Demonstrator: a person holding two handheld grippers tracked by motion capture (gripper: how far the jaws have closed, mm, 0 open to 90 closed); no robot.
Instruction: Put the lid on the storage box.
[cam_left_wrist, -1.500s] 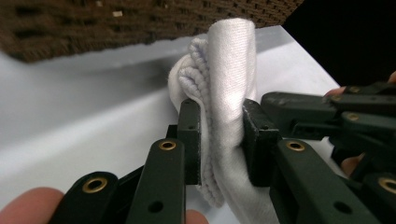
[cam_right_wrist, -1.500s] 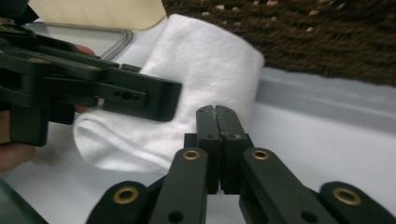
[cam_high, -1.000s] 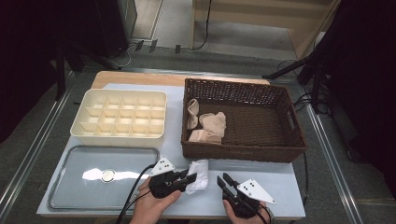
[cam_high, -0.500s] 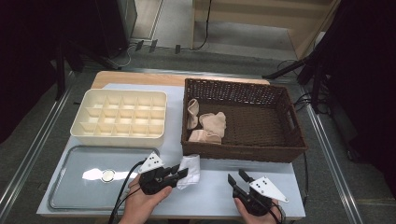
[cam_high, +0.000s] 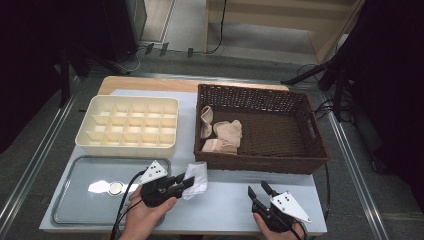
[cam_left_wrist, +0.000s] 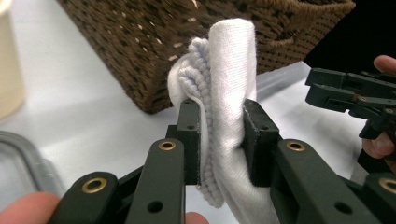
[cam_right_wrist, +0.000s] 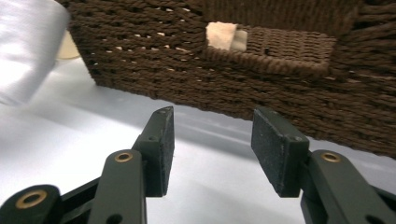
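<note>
Bench: basket at back right. Left tongs clamped on a folded white sock, jaws pinching it from both sides, sock held just in front of the basket's near wall. Right tongs apart, jaws well open, holding nothing, pointed at the basket.

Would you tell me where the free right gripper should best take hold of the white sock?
Probably the loose end of the white sock sticking out past the left gripper, toward the basket. It is folded into a narrow band there, so the open right gripper could come from its own side and close across it.
</note>
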